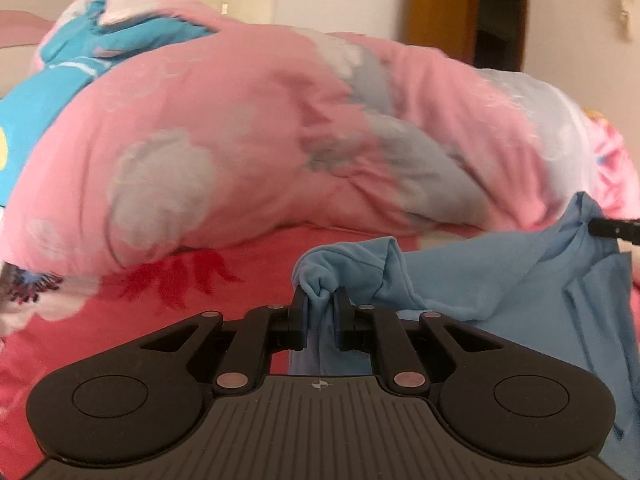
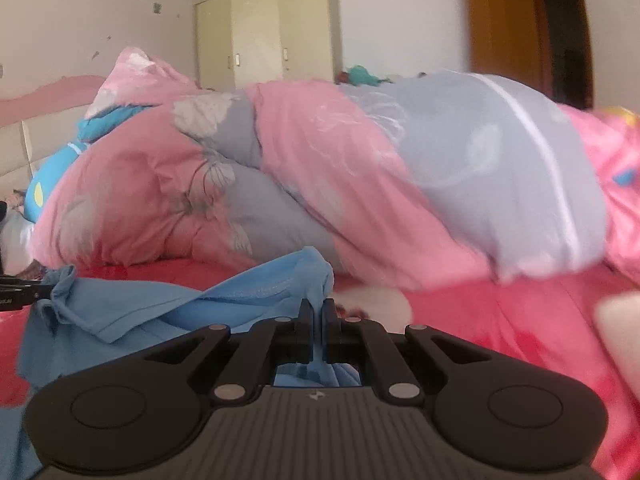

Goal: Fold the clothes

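Note:
A light blue shirt (image 1: pixel 500 280) lies on the red bedsheet (image 1: pixel 248 264). My left gripper (image 1: pixel 322 294) is shut on a bunched edge of the shirt, which spreads to the right. In the left wrist view the tip of the right gripper (image 1: pixel 614 229) shows at the far right, at the shirt's edge. My right gripper (image 2: pixel 318 304) is shut on another bunched edge of the same shirt (image 2: pixel 132 308), which spreads to the left over the red bedsheet (image 2: pixel 500 320). The left gripper's tip (image 2: pixel 20 292) shows at the far left edge.
A bulky pink and grey floral duvet (image 1: pixel 280 140) is heaped just behind the shirt, also in the right wrist view (image 2: pixel 360 168). A blue plush toy (image 2: pixel 52 176) lies at its left. A cream wardrobe (image 2: pixel 272 32) and a wooden door (image 2: pixel 508 20) stand behind the bed.

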The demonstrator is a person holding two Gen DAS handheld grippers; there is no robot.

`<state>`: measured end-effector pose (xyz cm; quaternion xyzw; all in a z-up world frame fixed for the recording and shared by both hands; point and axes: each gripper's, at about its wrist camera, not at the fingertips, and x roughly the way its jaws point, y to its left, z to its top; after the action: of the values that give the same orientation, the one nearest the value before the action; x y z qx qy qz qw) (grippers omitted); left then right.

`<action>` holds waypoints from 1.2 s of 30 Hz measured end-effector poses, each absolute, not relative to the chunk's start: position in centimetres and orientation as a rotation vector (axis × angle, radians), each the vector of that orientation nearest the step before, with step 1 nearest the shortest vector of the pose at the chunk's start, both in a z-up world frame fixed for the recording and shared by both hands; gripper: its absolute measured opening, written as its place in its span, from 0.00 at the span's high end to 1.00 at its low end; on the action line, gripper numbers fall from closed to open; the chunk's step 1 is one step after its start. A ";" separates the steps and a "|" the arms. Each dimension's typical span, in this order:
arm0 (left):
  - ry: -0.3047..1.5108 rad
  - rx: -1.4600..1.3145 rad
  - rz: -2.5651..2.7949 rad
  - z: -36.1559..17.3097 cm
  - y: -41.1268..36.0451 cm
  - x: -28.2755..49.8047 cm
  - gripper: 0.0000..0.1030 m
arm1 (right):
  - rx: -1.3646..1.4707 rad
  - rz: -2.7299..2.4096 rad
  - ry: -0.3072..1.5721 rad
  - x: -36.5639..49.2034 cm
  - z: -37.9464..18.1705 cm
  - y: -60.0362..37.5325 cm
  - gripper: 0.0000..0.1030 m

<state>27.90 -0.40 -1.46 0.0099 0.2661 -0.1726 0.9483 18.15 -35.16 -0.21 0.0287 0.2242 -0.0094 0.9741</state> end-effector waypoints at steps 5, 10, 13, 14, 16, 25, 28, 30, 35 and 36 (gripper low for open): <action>0.544 0.036 -0.305 -2.3 -0.5 31.3 0.90 | 0.042 -0.036 0.463 24.9 -1.2 -34.8 0.97; 0.554 0.055 -0.266 -3.6 -0.9 34.8 0.90 | 0.049 -0.061 0.483 30.0 -2.9 -35.3 0.97; 0.607 0.064 -0.254 -5.4 -1.4 36.7 0.90 | 0.065 -0.077 0.505 32.3 -4.6 -35.5 0.97; 0.638 0.070 -0.254 -6.1 -1.6 37.3 0.89 | 0.071 -0.082 0.518 33.0 -5.3 -35.6 0.97; 0.705 0.079 -0.266 -7.7 -2.0 37.9 0.87 | 0.088 -0.086 0.556 34.3 -6.9 -35.8 0.96; 0.658 -0.006 -0.257 -5.4 0.1 35.4 0.28 | 0.275 -0.075 0.651 32.6 -8.8 -38.6 0.53; 0.628 -0.042 -0.260 -3.4 0.7 34.0 0.25 | 0.241 -0.053 0.613 29.1 -6.6 -38.4 0.44; 0.618 -0.045 -0.267 -2.5 0.8 32.5 0.23 | 0.204 -0.028 0.604 27.0 -5.4 -37.8 0.42; 0.625 -0.022 -0.304 -1.8 -0.3 27.6 0.22 | 0.035 0.109 0.693 23.3 -6.0 -32.4 0.42; 0.633 -0.020 -0.320 -1.9 -0.5 26.6 0.22 | -0.003 0.128 0.707 22.7 -6.4 -31.3 0.43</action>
<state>26.56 -0.51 -1.91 -0.0097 0.3097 -0.1569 0.9377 22.68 -31.33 -6.44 -0.0014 0.3459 0.0625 0.9362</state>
